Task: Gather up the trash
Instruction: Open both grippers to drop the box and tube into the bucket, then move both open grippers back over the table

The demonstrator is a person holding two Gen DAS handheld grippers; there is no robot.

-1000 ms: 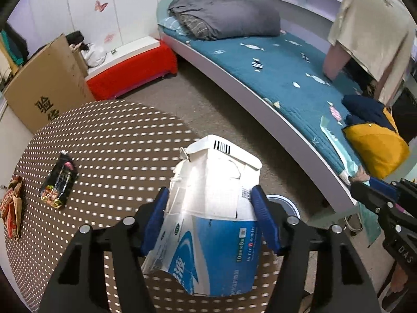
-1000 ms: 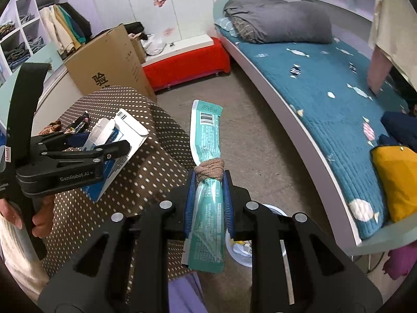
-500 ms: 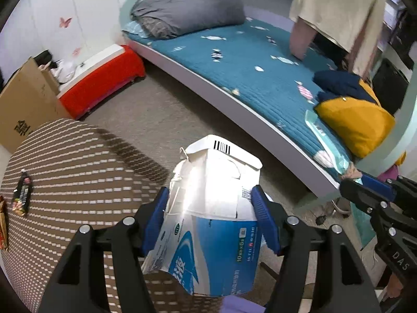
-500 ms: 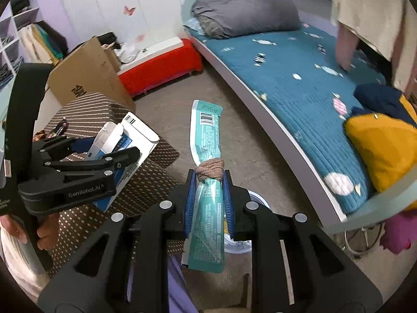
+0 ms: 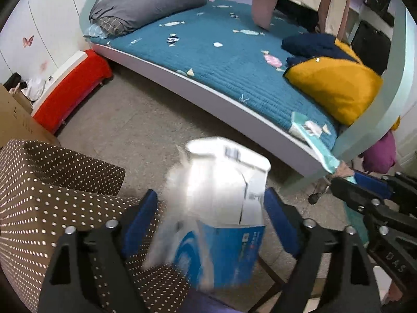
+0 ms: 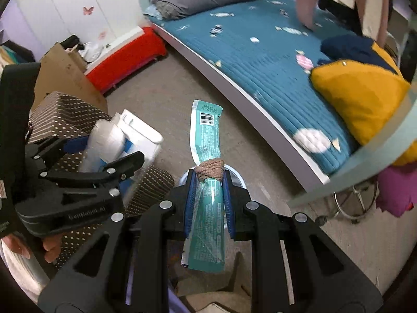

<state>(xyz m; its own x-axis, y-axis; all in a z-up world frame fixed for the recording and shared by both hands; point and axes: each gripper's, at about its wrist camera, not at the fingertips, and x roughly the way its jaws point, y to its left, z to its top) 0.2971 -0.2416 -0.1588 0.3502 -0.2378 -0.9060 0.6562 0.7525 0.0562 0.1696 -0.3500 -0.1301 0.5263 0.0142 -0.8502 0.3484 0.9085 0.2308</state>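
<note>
Trash fills both grippers here: a torn white-and-blue carton (image 5: 224, 208) sits between the blue pads of the left gripper (image 5: 211, 224), and a long teal wrapper (image 6: 207, 180) is pinched in the right gripper (image 6: 207, 203). The left jaws are opening; in the left wrist view gaps show between each pad and the carton's sides, and the carton is smeared with motion blur, its white flap end far from the camera and its blue printed end near. In the right wrist view the same carton (image 6: 125, 138) shows at the left between the spread black fingers, with the person's hand (image 6: 39, 247) wrapped around that gripper's handle low on the left edge. The right jaws are pressed close together on the wrapper just near a brown band (image 6: 209, 169) tied around it; the barcoded end sticks out toward the far side, and the cut end hangs near the camera. Directly beyond the right gripper's fingers, on the grey-brown floor (image 6: 161, 99), lies the curved pale rim of a round bin (image 6: 234, 174), mostly hidden by the gripper. A brown table with white dots (image 5: 52, 190) lies to the left of both grippers. On the far right side runs a bed with a teal quilt (image 5: 221, 60), a grey duvet (image 5: 148, 5) at its far end and a yellow cushion (image 5: 336, 86) at its near end. A red bench (image 5: 70, 91) stands at the far left by the wall.
</note>
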